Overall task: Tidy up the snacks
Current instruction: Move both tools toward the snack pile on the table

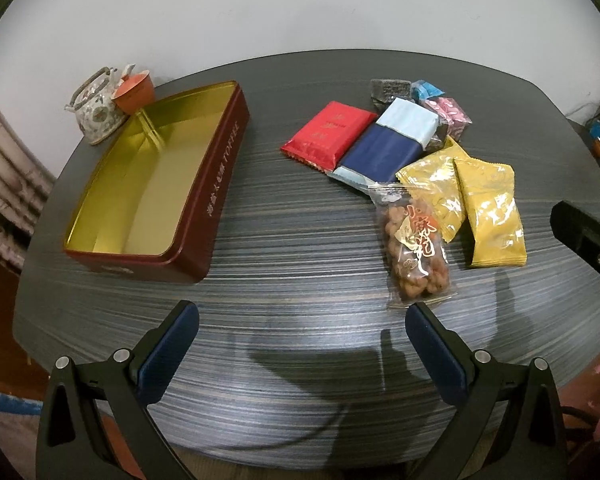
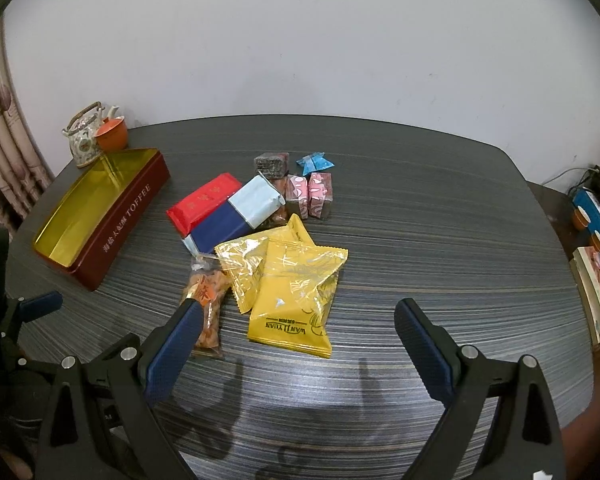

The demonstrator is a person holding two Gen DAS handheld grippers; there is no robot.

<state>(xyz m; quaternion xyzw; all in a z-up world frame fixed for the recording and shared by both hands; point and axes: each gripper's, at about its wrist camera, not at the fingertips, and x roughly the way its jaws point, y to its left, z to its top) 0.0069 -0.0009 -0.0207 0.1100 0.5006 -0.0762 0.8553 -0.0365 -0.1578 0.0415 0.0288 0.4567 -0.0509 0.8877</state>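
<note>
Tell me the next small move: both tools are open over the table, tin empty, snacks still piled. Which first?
Probably lower the right tool onto the near yellow packet. It lies on top of the pile, almost between the open fingers, with nothing covering it. The toffee tin sits empty to the left, ready to receive it. The left tool hovers over bare table.

"TOFFEE" is printed after Chinese characters on the maroon tin's side; "WAN LI YUAN" is read on a yellow packet.
</note>
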